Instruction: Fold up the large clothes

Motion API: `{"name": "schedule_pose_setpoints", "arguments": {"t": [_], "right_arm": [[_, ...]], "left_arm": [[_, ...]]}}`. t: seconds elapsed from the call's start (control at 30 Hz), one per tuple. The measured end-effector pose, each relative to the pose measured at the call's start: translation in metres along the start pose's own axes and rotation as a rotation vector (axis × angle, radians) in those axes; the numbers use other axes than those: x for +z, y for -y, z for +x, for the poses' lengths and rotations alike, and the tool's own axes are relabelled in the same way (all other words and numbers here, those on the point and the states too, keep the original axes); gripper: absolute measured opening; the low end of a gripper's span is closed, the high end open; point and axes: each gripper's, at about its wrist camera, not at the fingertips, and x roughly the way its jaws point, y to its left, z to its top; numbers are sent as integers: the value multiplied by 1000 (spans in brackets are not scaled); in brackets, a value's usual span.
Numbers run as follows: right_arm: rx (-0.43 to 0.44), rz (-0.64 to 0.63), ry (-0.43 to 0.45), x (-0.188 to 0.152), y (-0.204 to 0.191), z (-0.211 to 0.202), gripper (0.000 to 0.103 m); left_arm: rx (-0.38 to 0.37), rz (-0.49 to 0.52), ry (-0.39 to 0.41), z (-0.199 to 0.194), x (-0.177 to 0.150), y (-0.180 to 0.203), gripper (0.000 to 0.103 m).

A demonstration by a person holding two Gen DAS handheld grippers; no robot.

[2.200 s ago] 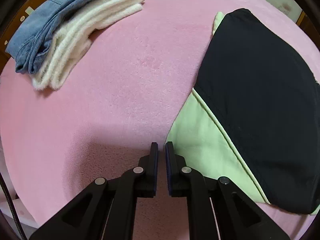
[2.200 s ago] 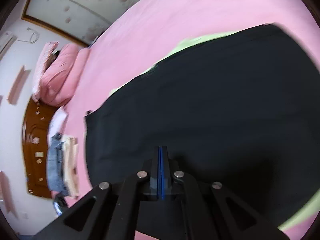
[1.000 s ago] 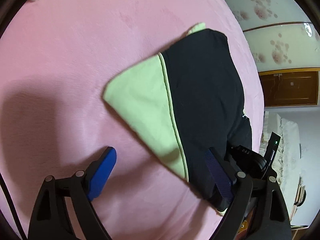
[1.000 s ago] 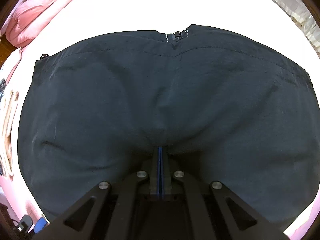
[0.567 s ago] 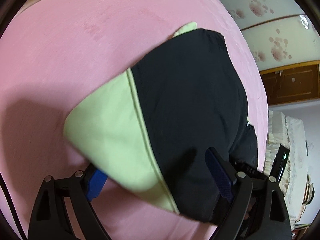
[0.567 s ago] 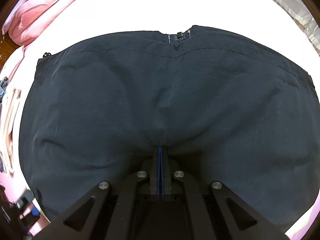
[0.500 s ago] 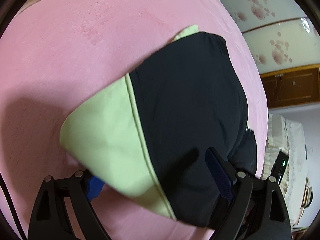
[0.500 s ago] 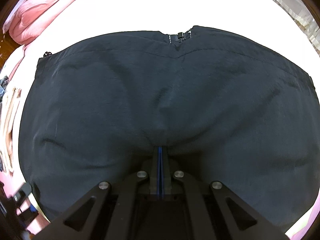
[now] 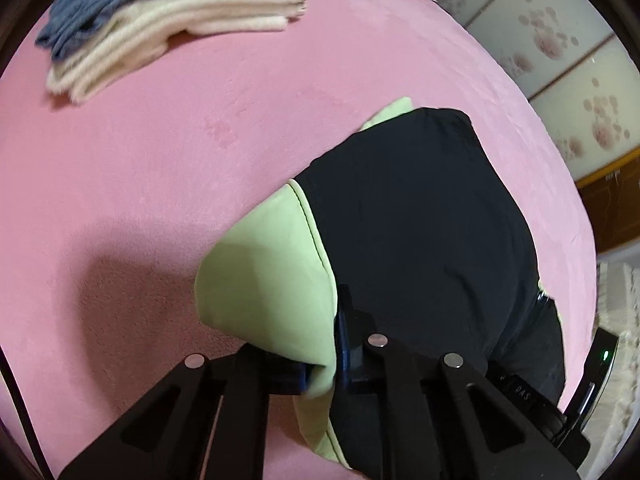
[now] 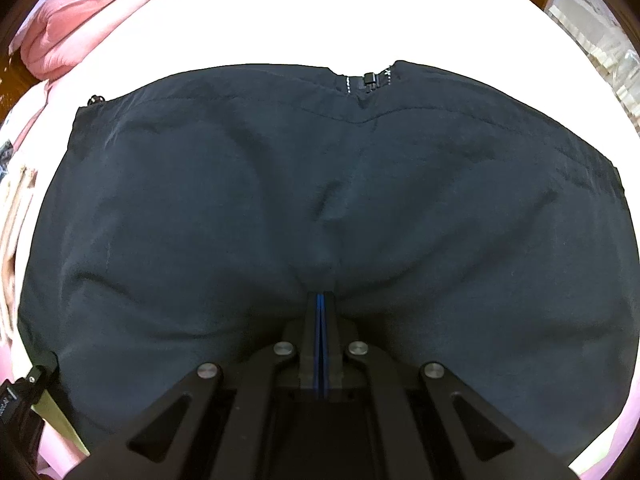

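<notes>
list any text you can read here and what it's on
"DAS", upside down, on the black casing at the left view's lower right.
White marks on the black block at the right view's lower left: too blurred to read.
Jacket: no text.

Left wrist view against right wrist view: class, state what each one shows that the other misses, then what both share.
Only the left wrist view shows the jacket's light green lining clearly, pinched in the left gripper, and the folded cream and denim stack lying flat. Only the right wrist view shows the zipper pull at the jacket's far edge, and the right gripper shut on black cloth. Both show the black jacket on the pink bed.
</notes>
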Motion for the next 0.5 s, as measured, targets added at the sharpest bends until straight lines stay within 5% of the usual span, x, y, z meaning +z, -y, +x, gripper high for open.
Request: {"name": "schedule_pose_setpoints", "arguments": {"t": [0.23, 0.5], "right_arm": [[-48, -63, -21, -2, -14, -4, 0], [-69, -48, 28, -1, -34, -1, 0]], "left_arm": [[-36, 12, -78, -4, 5, -4, 8], [-92, 144, 41, -45, -4, 22, 5]]}}
